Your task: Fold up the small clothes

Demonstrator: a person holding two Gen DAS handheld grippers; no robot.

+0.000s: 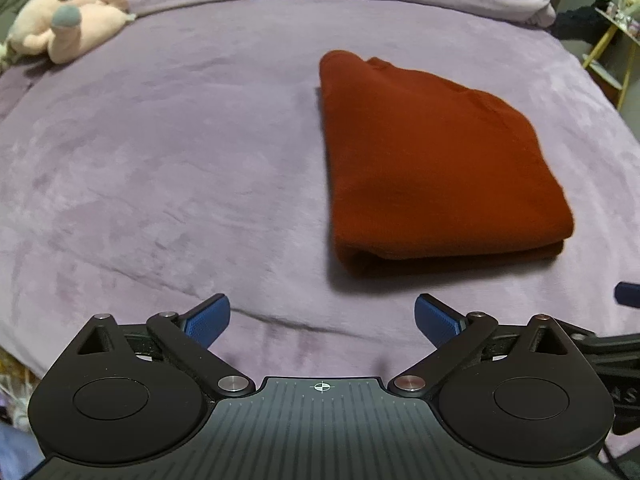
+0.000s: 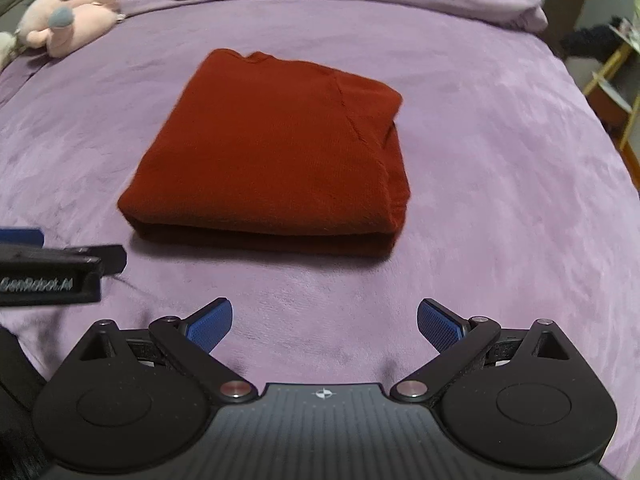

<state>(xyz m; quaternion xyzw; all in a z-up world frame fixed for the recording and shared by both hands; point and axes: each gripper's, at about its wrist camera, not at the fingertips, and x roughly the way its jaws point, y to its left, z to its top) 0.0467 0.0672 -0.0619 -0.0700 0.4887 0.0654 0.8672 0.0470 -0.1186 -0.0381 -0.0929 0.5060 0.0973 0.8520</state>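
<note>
Plainly the red garment lies as a folded, roughly rectangular bundle on the purple blanket, its thick folded edge turned toward both grippers and its looser, uneven end pointing away from them. Its longer axis runs away from the grippers rather than across them, though the fisheye bends the shape and the two sides are not far apart in length.

Seen from the left gripper, the bundle sits ahead and off to the right; nothing lies between its blue pads, which stand spread wide over bare blanket. Seen from the right gripper, the same garment sits ahead and slightly to the left — closer to dead centre than in the other view. This gripper is likewise spread wide and empty, with only blanket between its pads.

So the garment lies between the two lines of sight, and I judge the right gripper the better aligned with it. Neither touches the cloth.

The fold looks finished or close to it — any further move would reach forward to the near edge. A pink plush toy rests far off to the left, well clear of the work.
</note>
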